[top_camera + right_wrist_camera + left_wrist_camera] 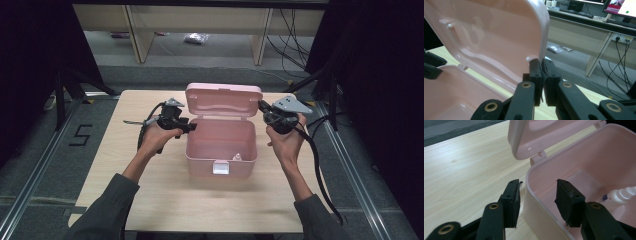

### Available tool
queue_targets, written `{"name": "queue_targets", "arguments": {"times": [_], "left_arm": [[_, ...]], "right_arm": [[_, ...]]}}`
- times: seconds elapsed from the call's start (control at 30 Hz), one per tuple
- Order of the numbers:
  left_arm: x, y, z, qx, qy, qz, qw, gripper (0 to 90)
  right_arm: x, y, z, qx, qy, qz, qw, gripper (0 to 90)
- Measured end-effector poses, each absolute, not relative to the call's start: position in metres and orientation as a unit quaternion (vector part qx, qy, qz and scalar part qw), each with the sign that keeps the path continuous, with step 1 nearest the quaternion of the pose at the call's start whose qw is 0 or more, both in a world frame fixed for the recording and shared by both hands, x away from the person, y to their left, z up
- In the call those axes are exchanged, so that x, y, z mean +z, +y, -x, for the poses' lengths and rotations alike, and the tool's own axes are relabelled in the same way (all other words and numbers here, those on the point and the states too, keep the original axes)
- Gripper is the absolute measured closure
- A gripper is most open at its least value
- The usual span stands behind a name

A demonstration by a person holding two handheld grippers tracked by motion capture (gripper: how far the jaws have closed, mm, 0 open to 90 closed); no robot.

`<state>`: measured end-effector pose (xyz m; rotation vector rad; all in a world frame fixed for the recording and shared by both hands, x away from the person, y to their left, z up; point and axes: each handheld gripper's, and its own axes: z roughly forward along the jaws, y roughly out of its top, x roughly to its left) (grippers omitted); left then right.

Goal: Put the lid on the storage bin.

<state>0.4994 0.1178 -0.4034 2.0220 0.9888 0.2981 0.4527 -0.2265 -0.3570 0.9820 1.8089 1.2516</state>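
So we've got the pink box [220, 145] sitting in the middle of the wooden table [150, 200], right between our two grippers, with its lid [223, 100] standing up at the back. Our right gripper [265, 111] is clamped on the lid's edge; in the right gripper view the two black jaws are pinched together with the pink rim [543, 37] rising straight up out of them, so that one's closed and holding the lid.

Our left gripper [192, 125] sits at the box's left wall. In the left gripper view the jaws stand apart, straddling the rim [534, 195]: one jaw outside over the table, the other inside the box. The pads aren't pressing on the wall, so it's open, not gripping.

Down in the box, ahead of the left gripper's inner jaw, there's a small white bottle [621, 194] lying on the bottom. From above we see it near the front wall, just behind the white latch [220, 167].
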Motion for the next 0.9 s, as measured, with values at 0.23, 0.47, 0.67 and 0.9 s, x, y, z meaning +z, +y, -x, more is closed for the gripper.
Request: {"name": "queue_targets", "arguments": {"times": [0.23, 0.47, 0.67, 0.9], "left_arm": [[-0.396, 0.128, -0.48, 0.11, 0.379, -0.816, 0.423, 48.8], [-0.398, 0.14, -0.467, 0.097, 0.379, -0.81, 0.437, 46.7], [-0.4, 0.146, -0.455, 0.098, 0.382, -0.802, 0.448, 45.0], [-0.397, 0.151, -0.442, 0.096, 0.373, -0.803, 0.455, 44.8]], "right_arm": [[-0.357, -0.228, -0.444, 0.478, 0.711, -0.368, 0.362, 87.6], [-0.356, -0.228, -0.438, 0.472, 0.718, -0.365, 0.359, 87.3], [-0.358, -0.231, -0.433, 0.473, 0.72, -0.364, 0.354, 86.8], [-0.363, -0.233, -0.425, 0.485, 0.723, -0.357, 0.34, 86.1]]}}
